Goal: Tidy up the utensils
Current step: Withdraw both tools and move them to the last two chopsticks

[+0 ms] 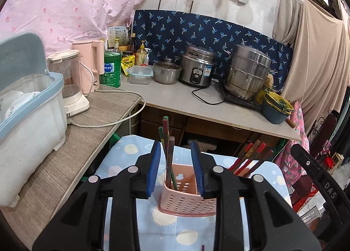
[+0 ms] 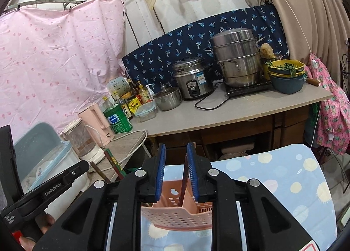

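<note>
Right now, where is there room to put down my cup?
Free: grey countertop front strip between the steel rice cooker and its edge; blue dotted cloth right of the pink perforated utensil basket. Crowded: back corner around the green tin.
</note>
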